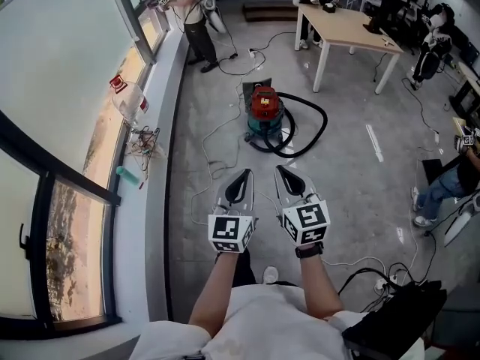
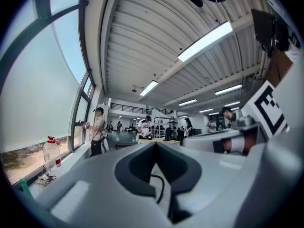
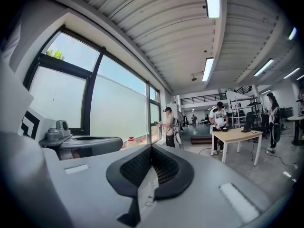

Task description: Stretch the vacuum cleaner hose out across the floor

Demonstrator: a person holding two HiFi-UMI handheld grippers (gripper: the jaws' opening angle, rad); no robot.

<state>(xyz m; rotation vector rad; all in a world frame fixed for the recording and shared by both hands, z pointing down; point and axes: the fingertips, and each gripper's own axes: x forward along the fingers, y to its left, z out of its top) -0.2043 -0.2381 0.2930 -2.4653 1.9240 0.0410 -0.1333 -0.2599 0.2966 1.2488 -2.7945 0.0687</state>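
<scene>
A red-topped, teal-bodied vacuum cleaner (image 1: 265, 113) stands on the concrete floor ahead of me. Its black hose (image 1: 313, 132) lies in a loop to its right. Both grippers are held side by side at waist height, well short of the vacuum and pointing level toward it. My left gripper (image 1: 247, 172) is shut with nothing in it, and my right gripper (image 1: 278, 169) is likewise shut and empty. In the left gripper view the left gripper (image 2: 156, 144) has its jaws meeting at the tip; in the right gripper view the right gripper (image 3: 151, 147) looks the same.
A long window sill (image 1: 142, 163) with a water bottle (image 1: 133, 100) and tangled wires runs along the left. A wooden table (image 1: 346, 28) stands at the back right. White and black cables (image 1: 217, 137) trail on the floor. People stand by the window, the table and the right edge.
</scene>
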